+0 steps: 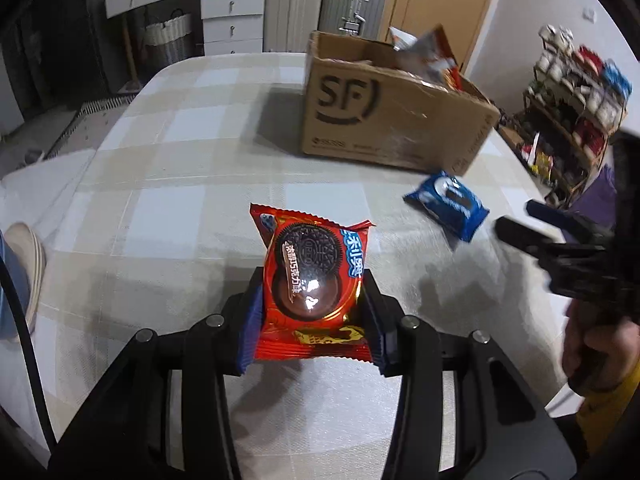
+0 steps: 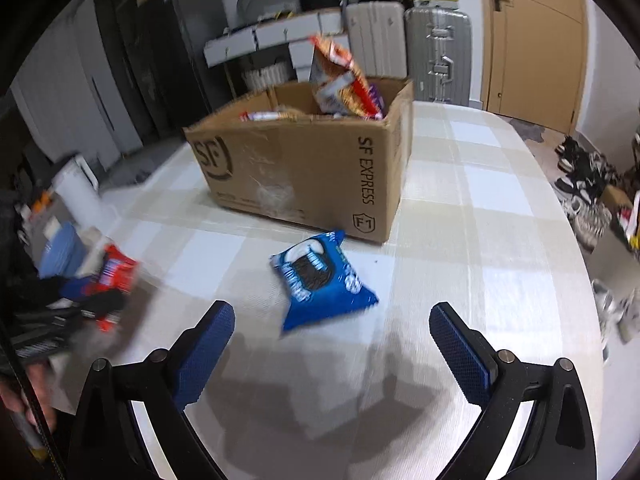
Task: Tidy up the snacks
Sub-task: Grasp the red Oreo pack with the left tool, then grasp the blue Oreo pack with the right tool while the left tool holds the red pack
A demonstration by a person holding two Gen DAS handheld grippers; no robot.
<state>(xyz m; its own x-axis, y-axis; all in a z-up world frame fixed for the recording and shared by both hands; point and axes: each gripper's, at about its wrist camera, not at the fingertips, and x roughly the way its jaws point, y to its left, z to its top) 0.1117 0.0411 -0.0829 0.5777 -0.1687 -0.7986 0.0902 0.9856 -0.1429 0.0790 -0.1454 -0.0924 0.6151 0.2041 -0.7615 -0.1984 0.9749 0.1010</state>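
Cluttered storage room behind everything: pale and silver suitcases, white drawers, a wooden door. Up front is the big worktop (image 2: 460,240) with a beige-and-white checked cloth. Biggest thing on it is the brown cardboard shipping box (image 2: 312,168) with "SF" printed on the side, sitting toward the far edge, open on top, with snack packets sticking up out of it.

Next down, the left gripper (image 1: 312,312) is pinching a red foil packet of chocolate sandwich cookies (image 1: 310,280) between its blue pads, pads pressed on both sides, packet held up off the cloth over the near part of the worktop. The right gripper (image 2: 332,340) is spread wide with nothing between its fingers, hanging over the cloth.

Smallest: a blue foil packet of sandwich cookies (image 2: 320,276) lying flat on the cloth, just in front of the box's near corner and just beyond the right gripper's fingertips, not touching either one.
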